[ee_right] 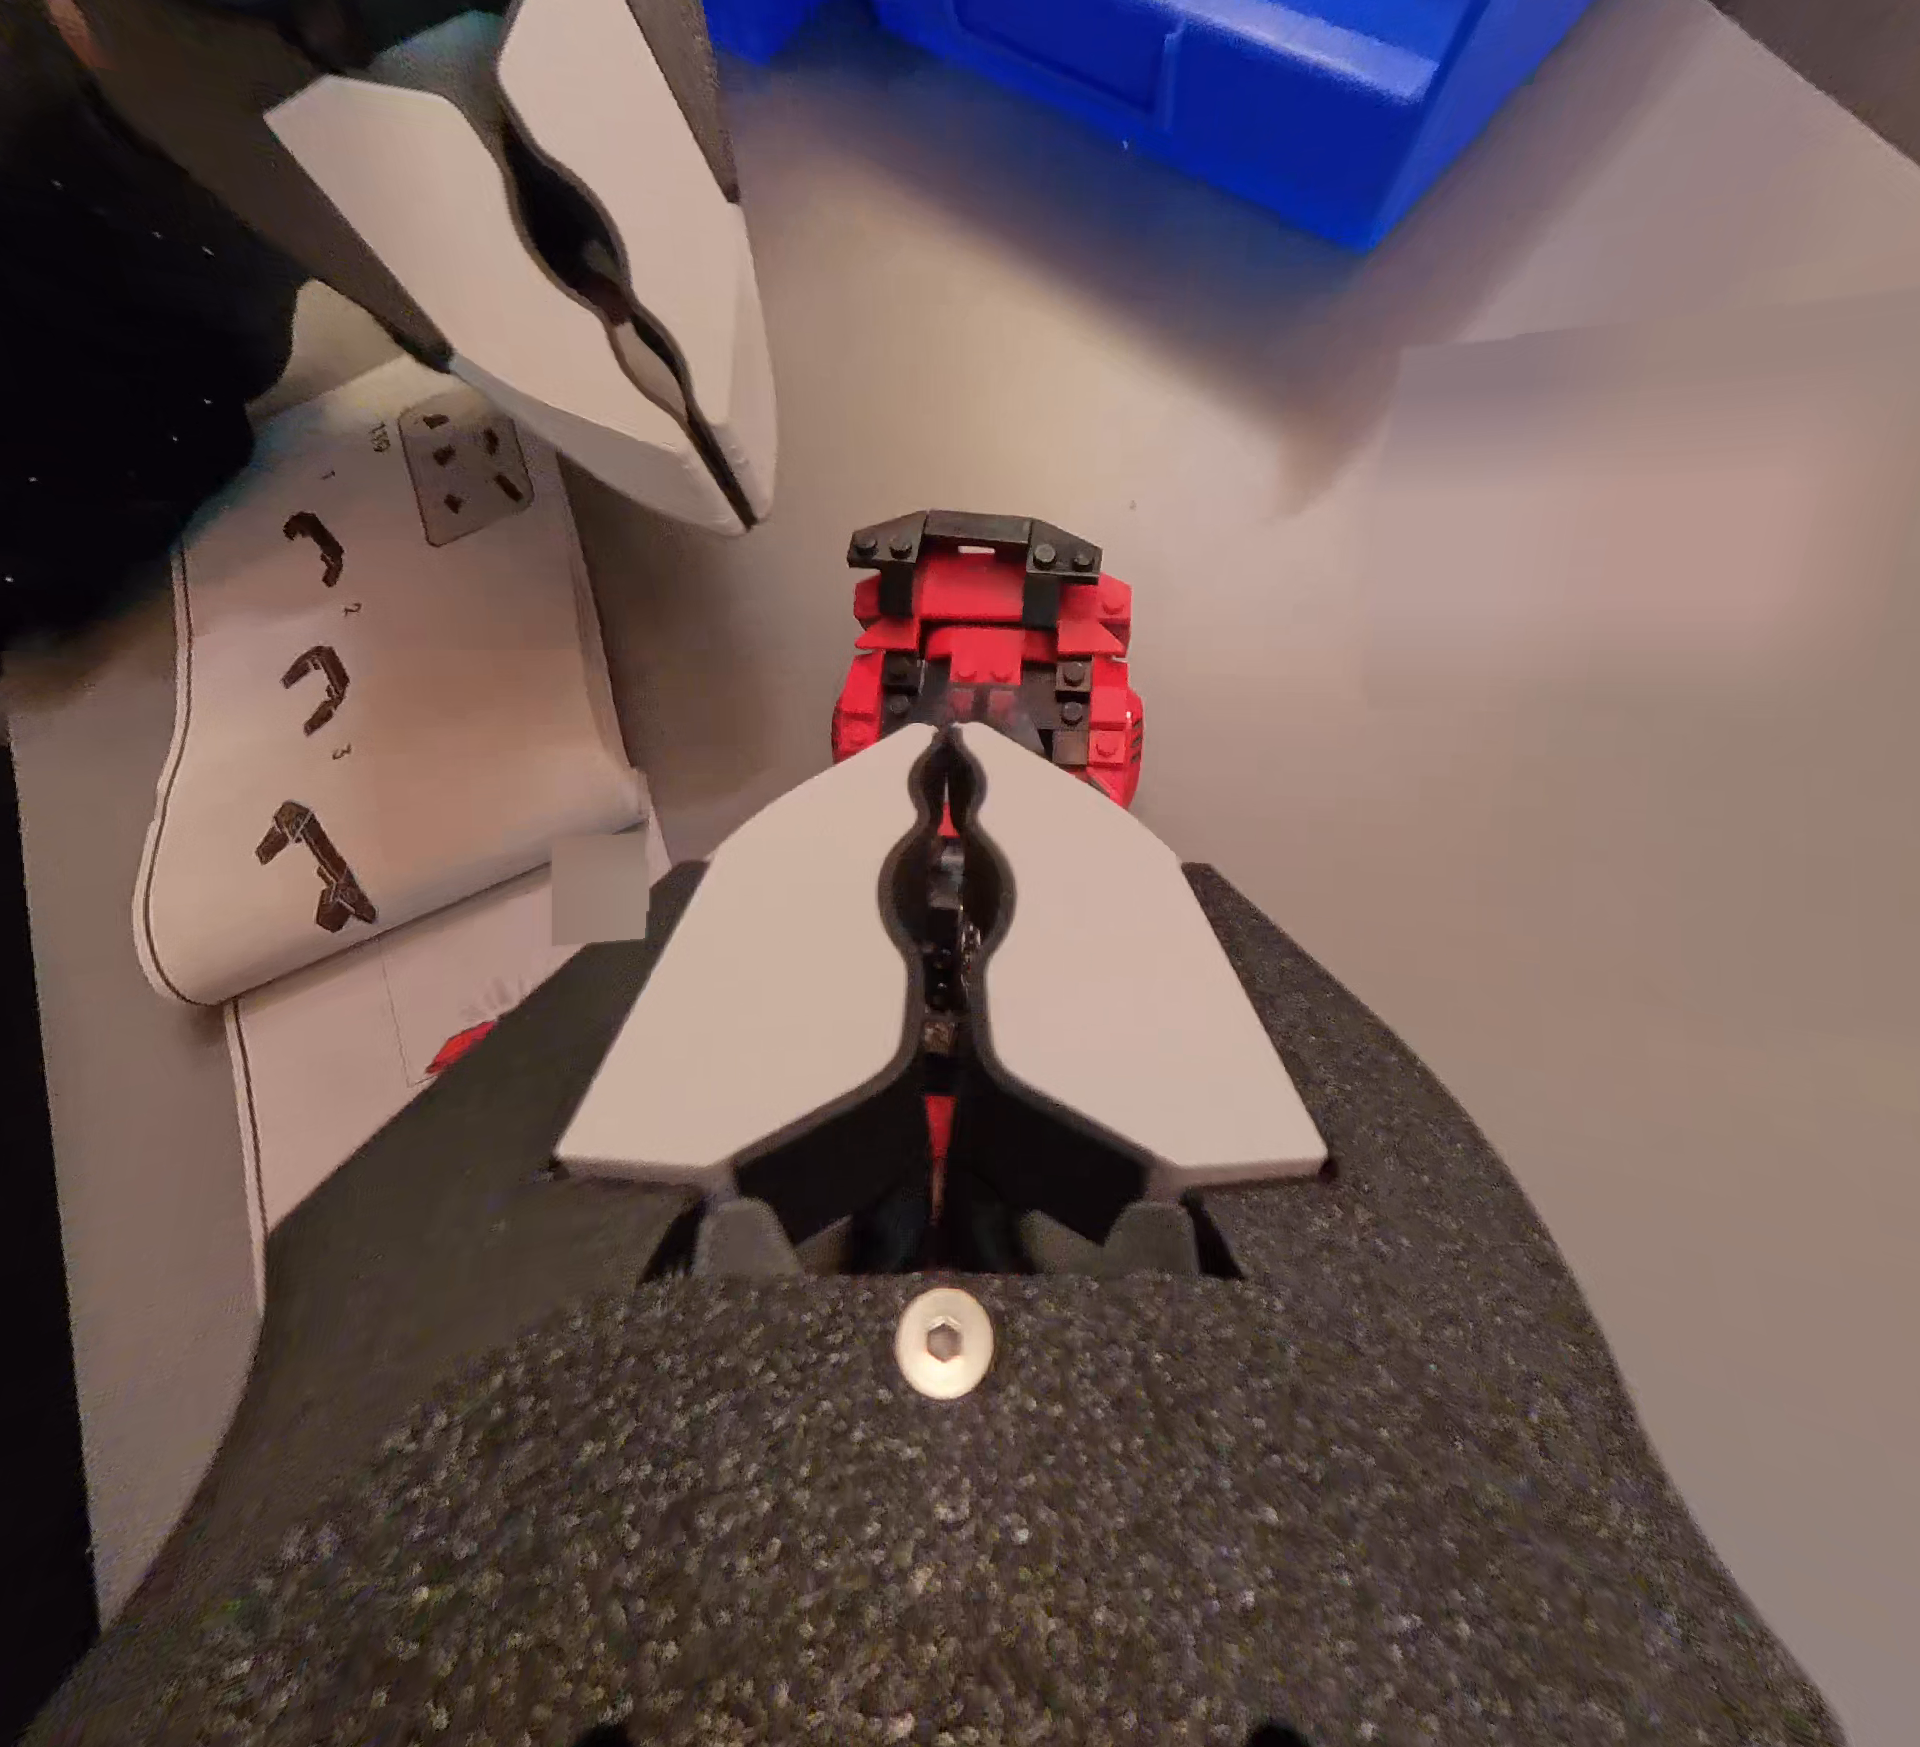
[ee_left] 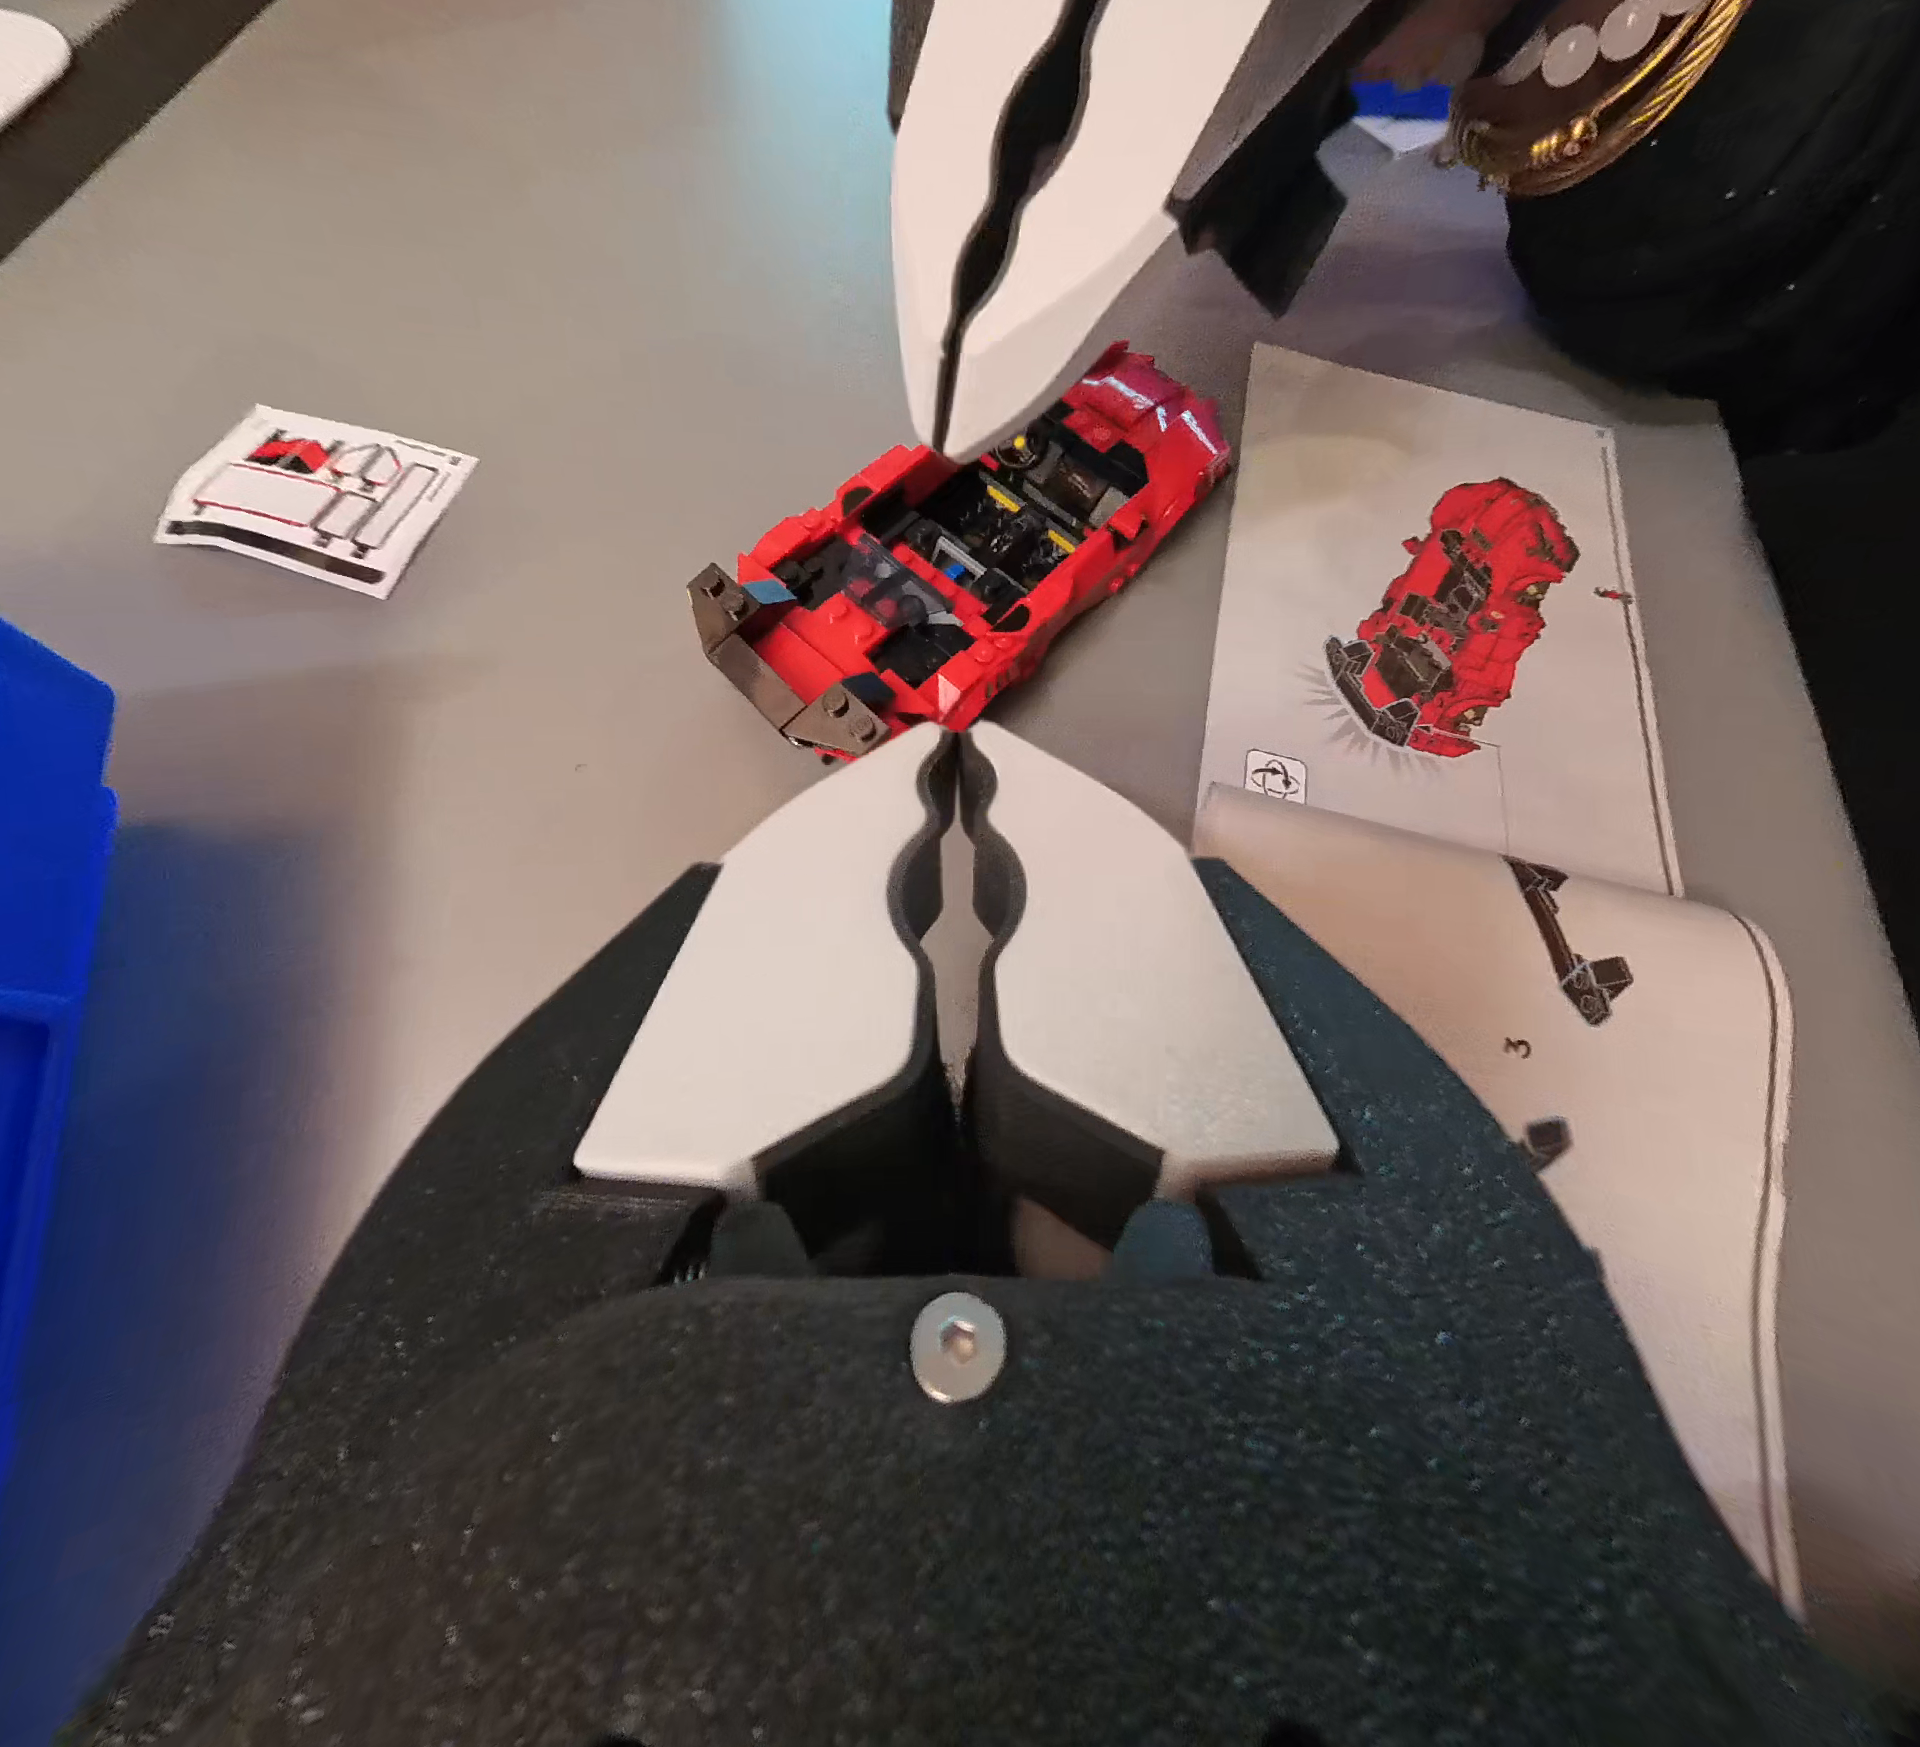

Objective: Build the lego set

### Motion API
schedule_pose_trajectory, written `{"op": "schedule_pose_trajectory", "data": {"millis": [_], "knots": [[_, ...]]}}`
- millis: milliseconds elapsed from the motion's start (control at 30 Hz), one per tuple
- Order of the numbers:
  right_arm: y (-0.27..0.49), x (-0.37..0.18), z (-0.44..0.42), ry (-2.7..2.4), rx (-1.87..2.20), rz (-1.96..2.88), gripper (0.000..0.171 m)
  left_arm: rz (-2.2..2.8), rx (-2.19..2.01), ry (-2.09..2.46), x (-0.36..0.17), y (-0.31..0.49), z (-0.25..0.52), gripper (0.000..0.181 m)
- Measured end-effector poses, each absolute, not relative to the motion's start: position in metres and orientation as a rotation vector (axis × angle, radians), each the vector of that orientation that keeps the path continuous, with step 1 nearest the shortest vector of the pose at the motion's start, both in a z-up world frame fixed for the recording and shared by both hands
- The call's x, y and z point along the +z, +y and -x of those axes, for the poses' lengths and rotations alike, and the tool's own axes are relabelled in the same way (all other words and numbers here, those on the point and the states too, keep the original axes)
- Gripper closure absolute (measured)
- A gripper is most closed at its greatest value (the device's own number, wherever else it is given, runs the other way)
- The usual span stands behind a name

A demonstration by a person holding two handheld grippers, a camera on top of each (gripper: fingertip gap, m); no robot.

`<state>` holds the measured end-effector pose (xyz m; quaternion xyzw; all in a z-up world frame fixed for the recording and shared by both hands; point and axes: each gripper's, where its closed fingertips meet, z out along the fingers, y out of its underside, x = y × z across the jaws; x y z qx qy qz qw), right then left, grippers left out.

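Observation:
A partly built red Lego car (ee_left: 956,554) with a black rear wing stands on the grey table (ee_left: 520,243). It also shows in the right wrist view (ee_right: 987,637), rear wing away from the camera. My right gripper (ee_right: 943,736) is shut, and its tips rest on the car's open middle. In the left wrist view it (ee_left: 940,445) comes down from above onto the cockpit. My left gripper (ee_left: 951,741) is shut and empty, with its tips close to the car's rear side. In the right wrist view it (ee_right: 743,513) hangs just left of the wing, apart from it.
An open instruction booklet (ee_left: 1455,617) lies right of the car; its curled page shows in the right wrist view (ee_right: 395,710). A sticker sheet (ee_left: 312,497) lies to the left. A blue bin (ee_right: 1195,14) stands beyond the car. A braceleted wrist (ee_left: 1621,35) holds the right gripper. About 7 cm separates my left fingertips from my right.

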<state>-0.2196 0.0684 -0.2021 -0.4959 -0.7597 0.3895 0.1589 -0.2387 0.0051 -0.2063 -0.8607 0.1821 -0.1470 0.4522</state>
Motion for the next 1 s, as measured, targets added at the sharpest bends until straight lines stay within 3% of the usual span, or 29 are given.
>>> {"op": "schedule_pose_trajectory", "data": {"millis": [167, 200, 267, 300, 367, 467, 500, 533, 567, 600, 1000], "knots": [[0.071, -0.203, 0.216, -2.186, 1.066, 1.372, 0.171, 2.099, -0.350, 0.456, -0.200, 0.005, 0.238, 0.181], [0.068, -0.201, 0.217, -2.188, 1.080, 1.347, 0.161, 2.098, -0.367, 0.458, -0.200, 0.004, 0.237, 0.173], [0.067, -0.199, 0.220, -2.175, 1.066, 1.335, 0.111, 2.085, -0.391, 0.453, -0.199, 0.006, 0.234, 0.127], [0.067, -0.199, 0.221, -2.176, 1.038, 1.323, 0.098, 2.079, -0.381, 0.438, -0.198, 0.009, 0.235, 0.108], [0.065, -0.199, 0.221, -2.191, 0.985, 1.280, 0.092, 2.069, -0.373, 0.431, -0.196, 0.011, 0.235, 0.098], [0.065, -0.200, 0.221, -2.196, 0.932, 1.269, 0.089, 2.059, -0.361, 0.437, -0.194, 0.011, 0.235, 0.099], [0.065, -0.200, 0.221, -2.193, 0.922, 1.267, 0.090, 2.059, -0.358, 0.447, -0.194, 0.010, 0.235, 0.117], [0.066, -0.199, 0.220, -2.192, 0.912, 1.255, 0.100, 2.062, -0.363, 0.480, -0.195, 0.007, 0.234, 0.173], [0.065, -0.199, 0.218, -2.203, 0.903, 1.220, 0.138, 2.067, -0.351, 0.512, -0.198, 0.005, 0.233, 0.181], [0.065, -0.198, 0.217, -2.205, 0.896, 1.175, 0.171, 2.071, -0.309, 0.520, -0.199, 0.006, 0.235, 0.181], [0.064, -0.202, 0.215, -2.218, 0.864, 1.125, 0.171, 2.040, -0.322, 0.525, -0.193, 0.006, 0.233, 0.179]]}}
